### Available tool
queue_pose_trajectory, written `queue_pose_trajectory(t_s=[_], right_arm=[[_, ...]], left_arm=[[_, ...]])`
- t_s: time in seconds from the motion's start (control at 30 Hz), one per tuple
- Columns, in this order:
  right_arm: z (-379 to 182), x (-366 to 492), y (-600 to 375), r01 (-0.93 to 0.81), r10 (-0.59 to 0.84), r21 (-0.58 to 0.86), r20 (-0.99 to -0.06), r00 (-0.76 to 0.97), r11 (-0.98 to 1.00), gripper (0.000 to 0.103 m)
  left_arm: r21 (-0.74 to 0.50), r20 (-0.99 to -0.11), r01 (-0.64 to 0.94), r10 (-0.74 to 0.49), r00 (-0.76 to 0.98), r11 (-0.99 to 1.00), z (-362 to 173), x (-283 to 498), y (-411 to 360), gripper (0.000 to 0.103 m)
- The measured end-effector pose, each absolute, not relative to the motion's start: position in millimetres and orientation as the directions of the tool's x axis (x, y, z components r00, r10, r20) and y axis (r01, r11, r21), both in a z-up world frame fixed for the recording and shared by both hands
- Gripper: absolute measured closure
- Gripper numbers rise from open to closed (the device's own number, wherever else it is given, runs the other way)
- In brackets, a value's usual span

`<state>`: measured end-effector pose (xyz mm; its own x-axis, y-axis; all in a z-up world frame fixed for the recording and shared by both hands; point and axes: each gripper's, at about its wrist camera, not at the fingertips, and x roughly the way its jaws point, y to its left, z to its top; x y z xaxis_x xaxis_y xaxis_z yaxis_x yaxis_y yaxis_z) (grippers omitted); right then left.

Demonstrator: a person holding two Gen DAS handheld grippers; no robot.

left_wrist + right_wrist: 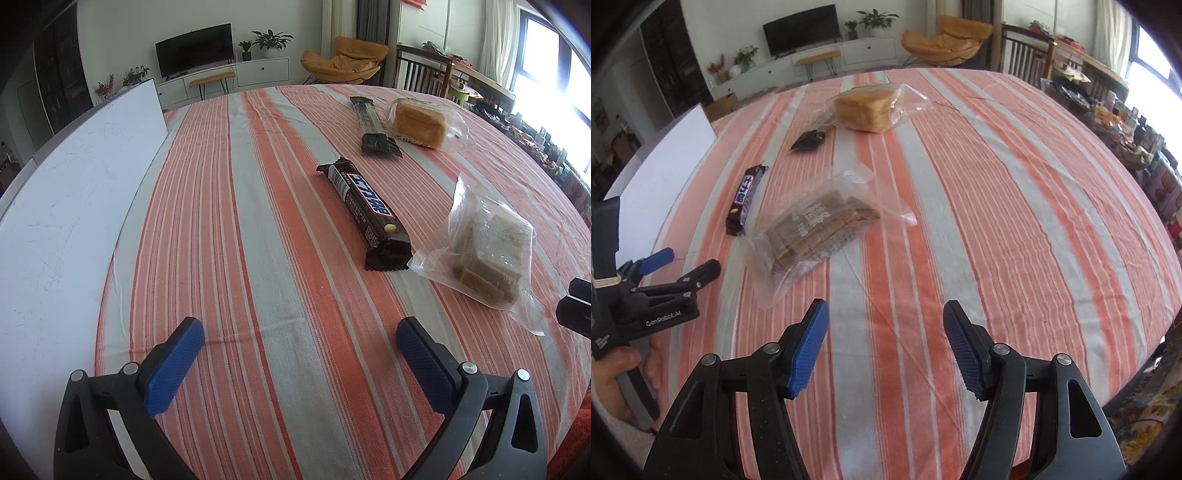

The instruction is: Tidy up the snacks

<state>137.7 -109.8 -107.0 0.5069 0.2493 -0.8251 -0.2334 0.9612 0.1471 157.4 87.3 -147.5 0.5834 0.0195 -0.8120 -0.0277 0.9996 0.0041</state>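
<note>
1. Presently both tools hang above the striped tablecloth (258,221) with nothing in either. Left gripper (300,336): jaws spread wide, blue pads (173,365) bare. Right gripper (882,332): likewise released, gap showing only cloth.

2. Snacks, four in all, lie loose on the cloth:
   - chocolate bar (364,212), dark wrapper, flat, long axis running away from the left tool.
   - clear bag of brown biscuit blocks (487,254), its corner touching or just beside the bar's near end.
   - second dark bar (373,125), further back.
   - bagged yellow cake (421,123), just beside that bar, farthest from both tools.

3. A white board (74,184) stands along the table's left edge. Purpose unclear; could be the sorting spot, cannot say.

4. Why held so (judgement): open jaws and a hover suggest the approach stage, no item picked yet. Sorting appears not begun, since the snacks lie in no evident grouping.

5. Relation to fingers:
   - Left view: chocolate bar ahead and slightly right of the jaw gap, apart from both pads. Biscuit bag off to the right, beyond the right-hand pad.
   - Right view: biscuit bag (816,229) ahead and left of the gap, its near corner close to the left-hand pad (809,350) but not between the pads. Left tool visible at the far left, in a hand (617,373).

6. Risk (judgement): the bag's film is slack and slippery, and a pinch on film alone may slide off.
</note>
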Motion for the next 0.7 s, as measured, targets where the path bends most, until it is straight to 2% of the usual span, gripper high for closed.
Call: queue_pose_trajectory(t_s=[0.07, 0.17, 0.23, 0.33, 0.37, 0.43, 0.5, 0.7], right_arm=[[-107.4, 145.0, -85.5, -0.305, 0.285, 0.142, -0.818, 0.499, 0.942, 0.035], [-124.3, 157.0, -58.3, -0.386, 0.249, 0.069, -0.863, 0.439, 0.920, 0.036], [-125.5, 159.9, -73.3, -0.299, 0.204, 0.049, -0.834, 0.513, 0.953, 0.038], [-123.7, 158.9, -120.0, 0.004, -0.016, -0.017, -0.794, 0.608, 1.000, 0.037], [-120.3, 157.1, -135.7, 0.057, -0.004, 0.040, -0.785, 0.620, 0.998, 0.035], [-110.6, 147.2, -159.1, 0.120, 0.027, 0.144, -0.741, 0.671, 0.982, 0.035], [-105.8, 139.0, -169.6, 0.168, -0.002, 0.163, -0.715, 0.699, 0.972, 0.034], [-112.5, 147.3, -163.5, 0.163, 0.011, 0.156, -0.755, 0.655, 0.974, 0.034]], left_arm=[[0.004, -0.812, -0.028, 0.020, 0.583, 1.000, -147.5, 157.3, 87.1, 0.000], [0.004, -0.812, -0.028, 0.020, 0.583, 1.000, -147.4, 157.3, 87.2, 0.000], [0.004, -0.812, -0.028, 0.019, 0.583, 1.000, -147.5, 157.2, 87.2, 0.000], [0.004, -0.812, -0.028, 0.019, 0.583, 1.000, -147.4, 157.2, 87.2, 0.000], [0.004, -0.812, -0.028, 0.019, 0.583, 1.000, -147.4, 157.1, 87.2, 0.000], [0.004, -0.812, -0.028, 0.019, 0.583, 1.000, -147.5, 157.2, 87.4, 0.000], [0.004, -0.812, -0.028, 0.019, 0.583, 1.000, -147.4, 157.1, 87.2, 0.000], [0.004, -0.812, -0.028, 0.019, 0.583, 1.000, -147.5, 157.2, 87.3, 0.000]])
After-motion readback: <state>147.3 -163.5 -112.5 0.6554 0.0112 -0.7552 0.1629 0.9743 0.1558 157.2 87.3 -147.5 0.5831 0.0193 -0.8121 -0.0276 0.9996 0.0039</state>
